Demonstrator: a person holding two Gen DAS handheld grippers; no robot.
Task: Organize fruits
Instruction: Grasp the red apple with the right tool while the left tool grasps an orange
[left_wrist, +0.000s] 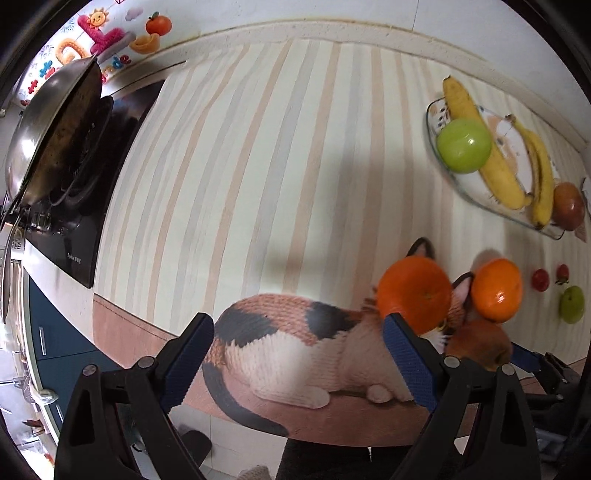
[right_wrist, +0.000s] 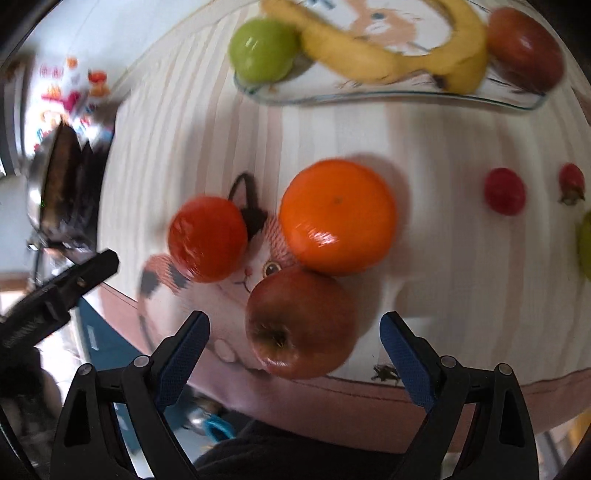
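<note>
A glass plate (left_wrist: 432, 122) (right_wrist: 369, 98) at the back holds a green apple (left_wrist: 463, 146) (right_wrist: 263, 50), two bananas (left_wrist: 480, 147) (right_wrist: 347, 48) and a red apple (left_wrist: 569, 206) (right_wrist: 524, 48). Two oranges (left_wrist: 415, 291) (right_wrist: 338, 218) lie on the cat-print cloth, with a red apple (right_wrist: 301, 323) (left_wrist: 480, 341) in front of them. My right gripper (right_wrist: 295, 347) is open, its jaws on either side of this apple, not touching. My left gripper (left_wrist: 299, 354) is open and empty over the cat print, left of the oranges.
Two small red fruits (right_wrist: 504, 192) (left_wrist: 540, 279) and a small green fruit (left_wrist: 571, 304) lie at the right. A wok (left_wrist: 51, 129) sits on a black stove (left_wrist: 85, 206) at the left. The table's front edge (right_wrist: 406, 402) is close below the grippers.
</note>
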